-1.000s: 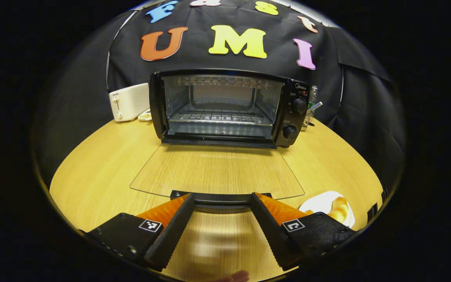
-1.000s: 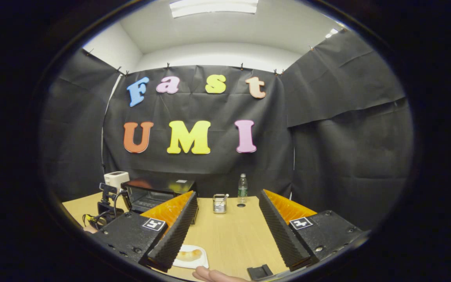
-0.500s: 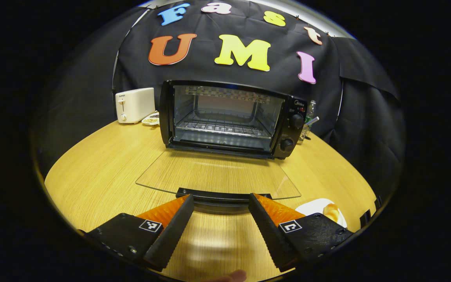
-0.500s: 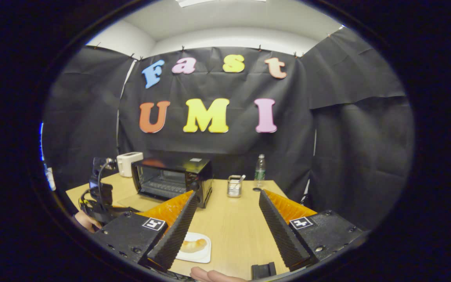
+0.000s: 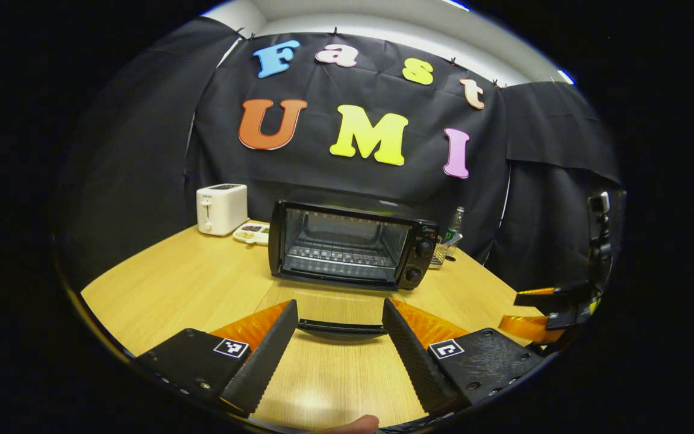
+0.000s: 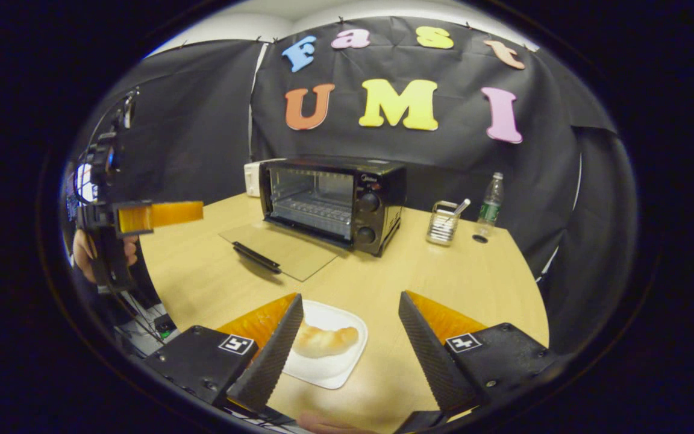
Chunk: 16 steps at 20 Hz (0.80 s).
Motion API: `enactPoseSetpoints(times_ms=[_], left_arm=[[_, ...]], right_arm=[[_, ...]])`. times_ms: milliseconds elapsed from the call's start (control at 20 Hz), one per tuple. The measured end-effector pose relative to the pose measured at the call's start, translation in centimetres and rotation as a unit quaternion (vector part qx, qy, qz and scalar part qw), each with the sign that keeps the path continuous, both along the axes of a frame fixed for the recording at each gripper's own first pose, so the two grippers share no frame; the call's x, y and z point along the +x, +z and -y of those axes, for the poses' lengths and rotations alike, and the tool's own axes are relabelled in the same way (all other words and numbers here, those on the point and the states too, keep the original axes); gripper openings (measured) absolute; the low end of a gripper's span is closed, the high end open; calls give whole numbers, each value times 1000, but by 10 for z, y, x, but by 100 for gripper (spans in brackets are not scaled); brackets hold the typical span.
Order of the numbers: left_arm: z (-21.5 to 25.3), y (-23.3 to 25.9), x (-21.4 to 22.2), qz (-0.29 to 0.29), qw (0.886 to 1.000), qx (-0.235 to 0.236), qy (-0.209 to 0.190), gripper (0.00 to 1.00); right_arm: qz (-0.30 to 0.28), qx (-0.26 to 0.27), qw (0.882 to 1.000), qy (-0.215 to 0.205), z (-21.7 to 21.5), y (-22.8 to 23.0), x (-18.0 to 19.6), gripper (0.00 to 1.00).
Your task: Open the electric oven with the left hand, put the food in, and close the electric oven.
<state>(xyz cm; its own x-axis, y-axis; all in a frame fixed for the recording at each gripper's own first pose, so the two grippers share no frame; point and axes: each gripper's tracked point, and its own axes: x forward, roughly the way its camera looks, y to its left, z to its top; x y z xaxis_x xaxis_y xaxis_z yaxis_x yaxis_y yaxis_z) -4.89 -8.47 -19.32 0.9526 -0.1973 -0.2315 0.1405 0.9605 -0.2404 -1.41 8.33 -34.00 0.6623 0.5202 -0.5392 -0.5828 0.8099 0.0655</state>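
Two grippers are hanging with jaws spread, holding nothing: left gripper (image 6: 160,214), then right gripper (image 6: 350,337) over the bread (image 6: 325,340) on its white plate (image 6: 347,367). We're eyeing the electric oven (image 6: 332,196); its flat glass door (image 6: 281,247) could catch a low carry, and soft bread could squash.

A white toaster (image 5: 221,208) stands at the table's (image 5: 172,289) back left, a small snack tray (image 5: 252,232) just beside it. A wire cutlery holder (image 6: 443,222) and 1 water bottle (image 6: 490,202) stand near the back right.
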Motion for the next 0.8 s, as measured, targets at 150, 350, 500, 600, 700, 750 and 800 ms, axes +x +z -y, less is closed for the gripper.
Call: enactPoseSetpoints(times_ms=[150,350,500,600,700,750,800], left_arm=[[-8,32,-16,32,999,-5,-3,93],[-7,59,-30,64,998,-3,-16,93],[-4,58,-33,63,998,13,-20,93],[0,56,-33,60,998,17,-26,93],[1,54,-33,58,998,21,-27,93],[3,53,-33,57,998,21,-28,93],[4,53,-33,56,998,19,-30,93]], right_arm=[[-32,28,996,73,-33,-21,-10,100],[-45,6,991,128,-48,-48,-16,99],[-48,-43,989,133,-51,-76,-19,94],[-19,-72,990,123,-53,-74,-20,92],[-11,-90,991,101,-53,-78,-17,87],[-13,-89,992,86,-54,-76,-15,86],[-19,-82,994,72,-56,-77,-12,81]])
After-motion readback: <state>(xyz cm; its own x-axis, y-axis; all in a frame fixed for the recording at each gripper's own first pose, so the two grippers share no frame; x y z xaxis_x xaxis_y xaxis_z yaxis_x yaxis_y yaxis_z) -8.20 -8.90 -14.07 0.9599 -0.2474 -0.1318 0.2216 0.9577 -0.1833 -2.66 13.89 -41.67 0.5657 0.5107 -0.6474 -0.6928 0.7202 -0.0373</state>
